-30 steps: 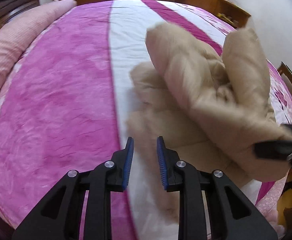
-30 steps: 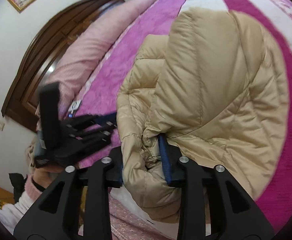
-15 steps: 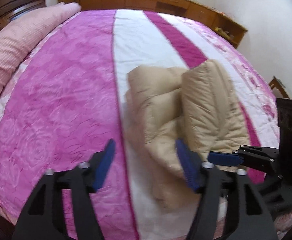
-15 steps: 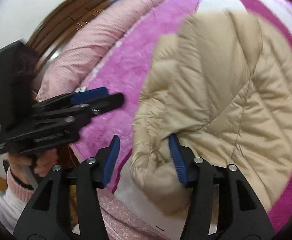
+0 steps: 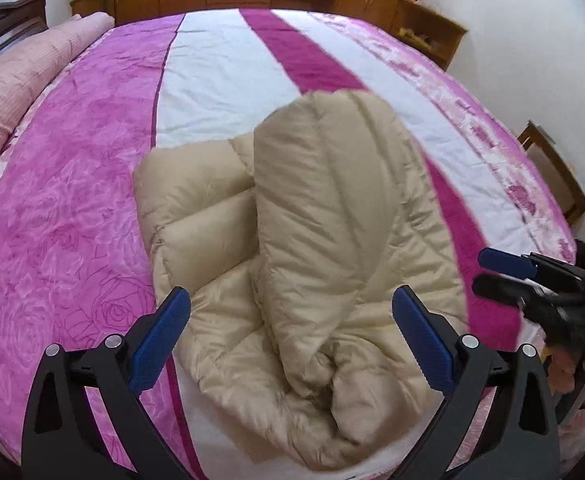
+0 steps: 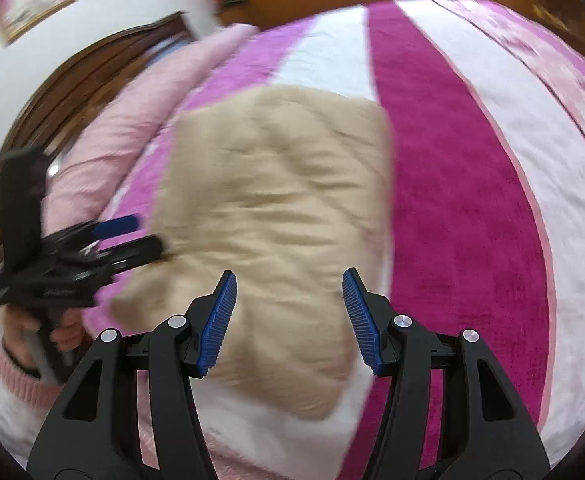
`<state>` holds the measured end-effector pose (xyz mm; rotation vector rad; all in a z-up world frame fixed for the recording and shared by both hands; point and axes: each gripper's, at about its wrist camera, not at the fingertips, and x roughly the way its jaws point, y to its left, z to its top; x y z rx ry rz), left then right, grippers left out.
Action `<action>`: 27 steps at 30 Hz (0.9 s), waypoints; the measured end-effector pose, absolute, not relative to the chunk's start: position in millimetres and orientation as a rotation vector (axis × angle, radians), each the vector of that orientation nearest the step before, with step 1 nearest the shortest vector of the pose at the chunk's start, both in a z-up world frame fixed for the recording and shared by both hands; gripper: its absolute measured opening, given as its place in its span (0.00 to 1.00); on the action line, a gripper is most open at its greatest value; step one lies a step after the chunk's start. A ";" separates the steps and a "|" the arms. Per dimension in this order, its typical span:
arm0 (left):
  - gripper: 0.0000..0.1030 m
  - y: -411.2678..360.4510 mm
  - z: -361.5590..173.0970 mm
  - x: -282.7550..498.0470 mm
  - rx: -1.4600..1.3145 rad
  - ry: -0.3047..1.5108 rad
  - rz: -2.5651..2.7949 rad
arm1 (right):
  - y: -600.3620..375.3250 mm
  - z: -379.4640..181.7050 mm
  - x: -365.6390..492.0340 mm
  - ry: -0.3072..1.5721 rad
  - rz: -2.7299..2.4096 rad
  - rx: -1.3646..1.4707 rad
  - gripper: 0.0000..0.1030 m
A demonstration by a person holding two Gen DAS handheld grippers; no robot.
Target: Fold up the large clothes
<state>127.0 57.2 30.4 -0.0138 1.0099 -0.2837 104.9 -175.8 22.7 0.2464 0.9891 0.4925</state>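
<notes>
On the striped pink bedspread (image 5: 92, 184) the beige puffer jacket (image 5: 292, 240) lies bundled near the front edge, so the left gripper (image 5: 292, 344) and right gripper (image 6: 288, 320), both wide open and empty, should press its 2 puffed folds flat.

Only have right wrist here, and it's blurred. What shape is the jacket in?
Observer: Left wrist view is sharp. The jacket lies on the bed in a folded bundle, with one long quilted panel lying lengthwise over the rest.
Operator: Left gripper open? I only see it side-on.
Observer: Open. The left gripper has its jaws spread wide and grips nothing; the jacket's near end shows between them.
Operator: Anything off the bed's right side?
Observer: A wooden chair stands by that edge.
</notes>
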 end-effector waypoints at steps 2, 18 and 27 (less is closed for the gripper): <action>0.94 59.0 21.3 130.6 0.009 1.038 -0.231 | -182.7 3.1 116.3 1.032 0.465 0.282 0.53; 0.95 134.4 -36.8 117.6 -0.157 1.116 -0.091 | -148.8 -5.2 114.2 0.993 0.572 0.290 0.73; 0.72 145.4 -58.4 116.3 -0.411 1.160 -0.198 | -172.3 -64.1 135.1 1.151 0.687 0.614 0.83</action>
